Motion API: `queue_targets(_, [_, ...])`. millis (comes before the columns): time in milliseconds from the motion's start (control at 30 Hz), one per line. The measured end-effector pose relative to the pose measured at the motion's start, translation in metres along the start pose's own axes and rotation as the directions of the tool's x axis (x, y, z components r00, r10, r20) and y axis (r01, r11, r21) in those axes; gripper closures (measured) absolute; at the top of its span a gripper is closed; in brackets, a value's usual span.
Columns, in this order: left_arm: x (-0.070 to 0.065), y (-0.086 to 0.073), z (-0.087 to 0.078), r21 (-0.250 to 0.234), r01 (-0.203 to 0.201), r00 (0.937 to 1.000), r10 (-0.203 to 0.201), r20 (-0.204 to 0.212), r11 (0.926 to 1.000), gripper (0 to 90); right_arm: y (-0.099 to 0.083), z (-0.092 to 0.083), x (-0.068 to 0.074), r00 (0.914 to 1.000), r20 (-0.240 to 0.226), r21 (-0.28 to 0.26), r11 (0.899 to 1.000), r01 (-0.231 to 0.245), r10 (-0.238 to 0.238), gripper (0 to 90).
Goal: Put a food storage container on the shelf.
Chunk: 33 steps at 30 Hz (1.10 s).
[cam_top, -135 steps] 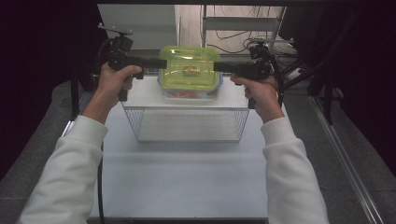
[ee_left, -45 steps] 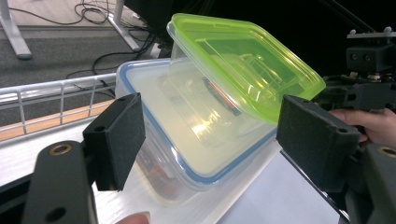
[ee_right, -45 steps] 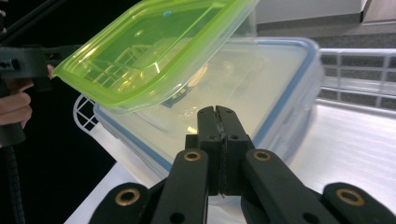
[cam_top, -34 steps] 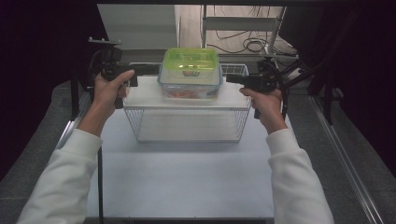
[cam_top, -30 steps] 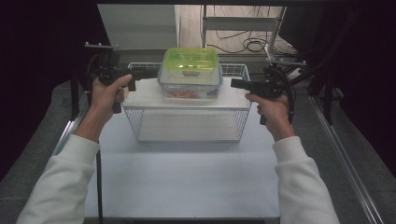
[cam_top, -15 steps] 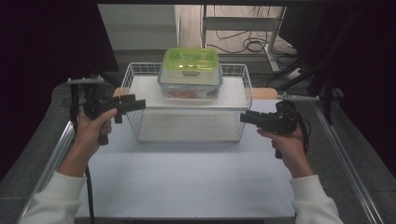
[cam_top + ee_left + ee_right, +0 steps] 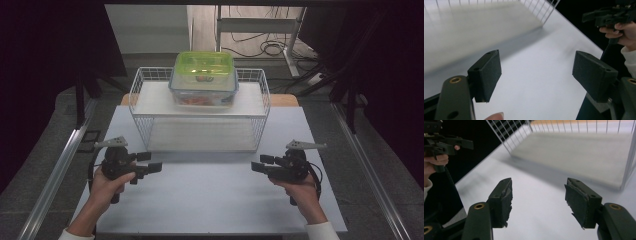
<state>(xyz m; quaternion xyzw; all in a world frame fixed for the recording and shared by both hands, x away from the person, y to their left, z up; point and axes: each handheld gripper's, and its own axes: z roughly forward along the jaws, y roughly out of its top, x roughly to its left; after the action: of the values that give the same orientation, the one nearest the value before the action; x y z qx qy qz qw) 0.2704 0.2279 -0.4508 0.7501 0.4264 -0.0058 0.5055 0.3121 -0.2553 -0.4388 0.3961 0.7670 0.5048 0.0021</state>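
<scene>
Box (image 7: 204, 79) on rack (image 7: 200, 107), beyond and midway between your tools | left tool (image 7: 150, 167) spread, empty | right tool (image 7: 260, 166) just opening, empty | neither nearer.

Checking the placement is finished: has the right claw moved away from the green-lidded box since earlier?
Yes. The right claw has dropped back from the box on the wire rack, toward the table's near edge, empty.
</scene>
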Motion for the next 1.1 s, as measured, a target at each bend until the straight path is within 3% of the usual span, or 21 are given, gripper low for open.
queue_targets(67, [0.001,-0.010,0.006,0.012,0.000,0.9999,0.001,-0.013,0.9999,22.3,-0.010,0.006,-0.004,0.9999,0.006,0.028,1.000,-0.014,0.013,37.5])
queue_targets(133, [0.003,-0.017,0.012,0.056,-0.007,0.9996,0.009,-0.027,0.9984,22.2,-0.017,0.010,-0.007,0.9996,0.017,0.057,0.998,-0.023,0.022,37.2])
queue_targets(233, [0.006,-0.024,0.016,0.075,-0.002,0.9996,0.004,-0.028,0.9972,22.2,-0.024,0.013,-0.011,0.9991,0.026,0.071,0.997,-0.035,0.033,36.9])
queue_targets(633, [0.008,-0.028,0.018,0.089,0.006,0.9996,-0.003,-0.028,0.9960,22.3,-0.031,0.019,-0.015,0.9980,0.044,0.106,0.993,-0.048,0.044,35.3])
queue_targets(1100, [0.010,-0.029,0.018,0.087,0.016,0.9994,-0.013,-0.033,0.9961,22.2,-0.033,0.019,-0.018,0.9978,0.046,0.104,0.993,-0.052,0.047,34.2])
